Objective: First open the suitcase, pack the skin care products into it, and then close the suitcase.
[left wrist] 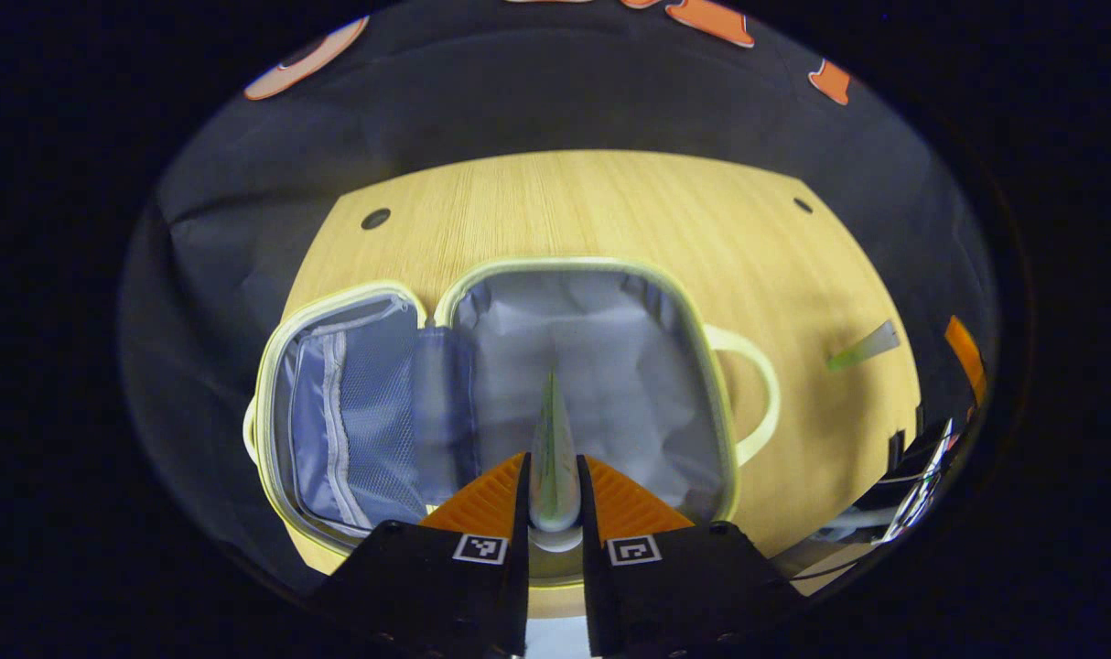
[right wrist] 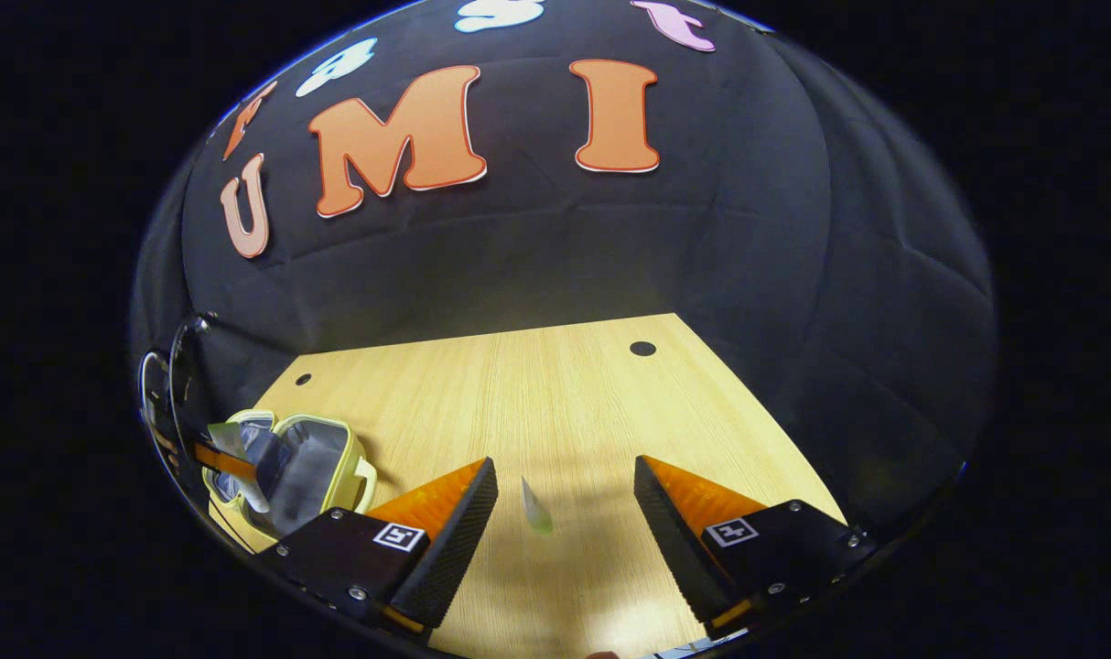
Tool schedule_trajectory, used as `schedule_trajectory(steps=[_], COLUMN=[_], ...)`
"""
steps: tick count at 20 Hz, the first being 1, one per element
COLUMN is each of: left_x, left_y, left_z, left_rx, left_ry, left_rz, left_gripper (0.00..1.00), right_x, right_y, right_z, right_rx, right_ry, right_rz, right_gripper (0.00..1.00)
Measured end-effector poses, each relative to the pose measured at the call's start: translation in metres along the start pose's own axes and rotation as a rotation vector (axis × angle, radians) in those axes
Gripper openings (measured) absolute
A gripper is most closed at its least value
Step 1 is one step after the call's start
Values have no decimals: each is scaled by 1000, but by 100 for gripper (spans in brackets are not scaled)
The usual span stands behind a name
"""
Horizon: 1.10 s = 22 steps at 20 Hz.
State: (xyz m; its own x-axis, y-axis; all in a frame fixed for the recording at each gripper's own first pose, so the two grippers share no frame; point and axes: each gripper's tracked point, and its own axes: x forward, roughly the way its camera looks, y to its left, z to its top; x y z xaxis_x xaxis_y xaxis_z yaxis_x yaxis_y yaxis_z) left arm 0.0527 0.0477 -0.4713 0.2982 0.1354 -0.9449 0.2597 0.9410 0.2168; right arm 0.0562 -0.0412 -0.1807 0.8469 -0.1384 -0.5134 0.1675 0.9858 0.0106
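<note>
In the left gripper view, the suitcase (left wrist: 510,403), a small soft case with a pale yellow-green rim, is seen lying open flat on the wooden counter (left wrist: 610,210), its mesh-pocket half to the left and its empty lined half to the right. The left claw (left wrist: 553,480) is closed narrowly on a slim tube (left wrist: 553,448), held point forward over the lined half, presumably so that it can be lowered straight in. A second tube (left wrist: 862,348) is seen on the counter right of the case handle. No brand or writing can be read on the tubes or the case.

In the right gripper view, the right claw (right wrist: 565,503) is held wide above the counter (right wrist: 555,384), with a tube (right wrist: 536,506) lying between its fingers, untouched, probably lined up for a pickup. The suitcase (right wrist: 308,467) is seen well to the left. No legible label is found.
</note>
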Motion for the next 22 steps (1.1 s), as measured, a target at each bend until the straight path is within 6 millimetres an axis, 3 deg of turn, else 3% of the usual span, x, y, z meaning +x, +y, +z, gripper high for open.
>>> schedule_trajectory(steps=[7, 13, 17, 20, 22], left_x=[59, 76, 81, 74, 67], left_y=[18, 14, 13, 0, 4], left_z=[10, 22, 17, 21, 27], left_rx=[72, 137, 119, 124, 117], left_ry=[108, 150, 167, 148, 116], left_rz=[-14, -26, -37, -59, -32], left_gripper=[25, 26, 35, 100, 100], right_x=[2, 4, 8, 11, 12], right_y=[-1, -1, -1, -4, -4], right_z=[-17, -20, -16, -15, -13], right_rx=[53, 64, 68, 62, 59], right_ry=[65, 85, 86, 87, 86], right_rz=[-87, -118, -115, -111, -105], right_gripper=[96, 96, 96, 96, 96])
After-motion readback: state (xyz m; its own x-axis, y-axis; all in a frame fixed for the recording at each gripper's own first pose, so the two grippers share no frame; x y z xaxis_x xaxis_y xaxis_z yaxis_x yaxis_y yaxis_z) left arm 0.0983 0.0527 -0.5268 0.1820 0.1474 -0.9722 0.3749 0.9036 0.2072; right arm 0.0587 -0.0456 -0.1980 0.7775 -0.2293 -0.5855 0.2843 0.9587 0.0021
